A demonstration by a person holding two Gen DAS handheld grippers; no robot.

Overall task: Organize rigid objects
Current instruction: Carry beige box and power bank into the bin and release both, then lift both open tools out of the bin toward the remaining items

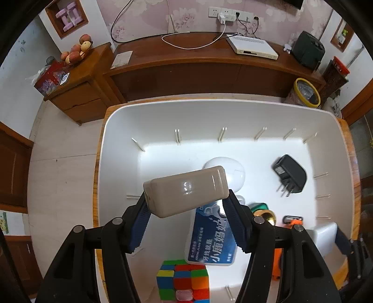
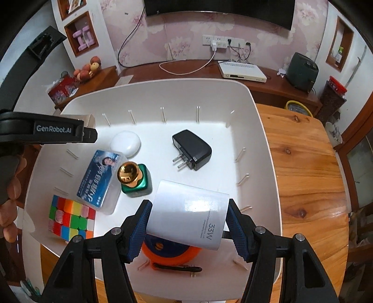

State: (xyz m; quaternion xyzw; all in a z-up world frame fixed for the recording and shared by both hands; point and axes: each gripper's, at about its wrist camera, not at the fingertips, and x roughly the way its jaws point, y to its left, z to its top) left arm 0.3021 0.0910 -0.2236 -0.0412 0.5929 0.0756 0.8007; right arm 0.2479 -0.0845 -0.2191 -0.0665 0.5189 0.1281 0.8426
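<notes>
L hand-held gripper (image 1: pixel 186 223) – beige box (image 1: pixel 186 192) clamped betw. pads, over white bin (image 1: pixel 116 144)

Wooden table (image 2: pixel 307 163), fruit (image 1: pixel 77 50), white set-top box (image 1: pixel 253 46).

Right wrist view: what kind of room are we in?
Probably a home living room: a dark TV hangs on floral wallpaper, a wooden media cabinet carries a white set-top box, and a fruit bowl sits on a side cabinet.
</notes>
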